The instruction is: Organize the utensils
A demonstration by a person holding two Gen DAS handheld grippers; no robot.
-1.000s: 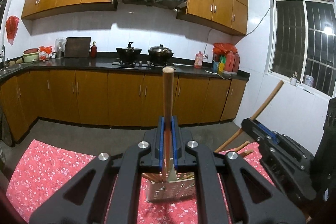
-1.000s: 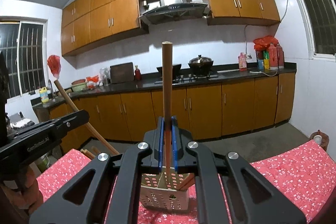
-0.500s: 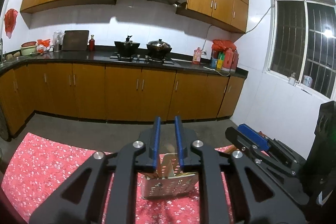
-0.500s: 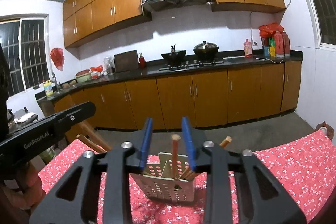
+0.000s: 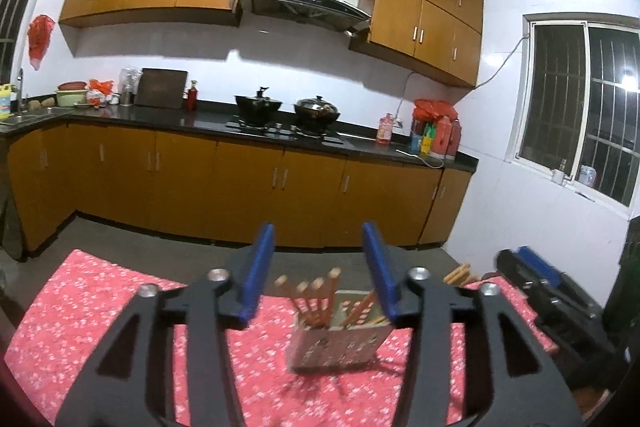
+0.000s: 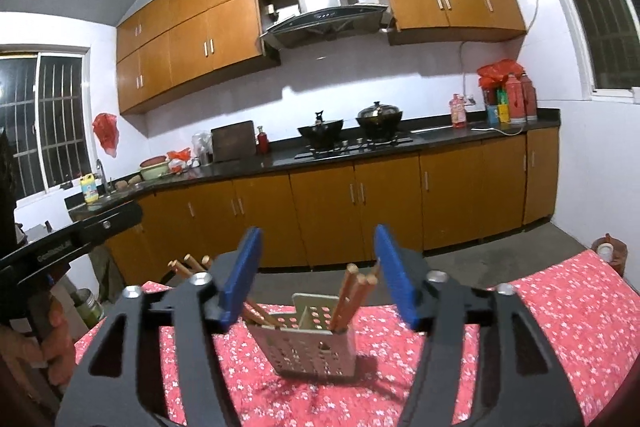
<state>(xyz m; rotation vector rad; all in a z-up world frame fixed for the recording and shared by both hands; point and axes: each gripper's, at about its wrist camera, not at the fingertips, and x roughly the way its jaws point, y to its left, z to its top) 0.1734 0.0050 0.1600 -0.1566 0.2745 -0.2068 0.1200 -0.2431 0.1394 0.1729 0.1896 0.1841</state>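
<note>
On the red flowered tablecloth (image 5: 100, 303) stands a perforated metal holder (image 5: 340, 343), upright, with wooden chopsticks (image 5: 316, 301) leaning out of its top. From the left gripper's own view, a bunch of them fans up on the holder's left part and a few more tilt to the right against its wall. The left gripper (image 5: 320, 271) hangs just in front of the holder with its blue pads spread apart; its jaws have just been opening, and nothing sits between them, the chopstick ends merely showing through the gap behind. At the right edge of that view the other tool's dark body and blue pad can be seen, with a few stick ends poking up near it.

From the right side the same holder (image 6: 316, 347) shows a divider down its middle; sticks (image 6: 354, 297) rise from the right compartment and others slant out low to the left. The right gripper (image 6: 318, 275) is likewise released, jaws wide and just opened, pads clear of the sticks. A person's hand (image 6: 48, 343) grips the handle of the left tool at the far left edge.

Behind the table runs a dark counter (image 6: 360, 155) over brown cabinets, with two black pots (image 6: 352, 125) on the stove and a range hood above.
</note>
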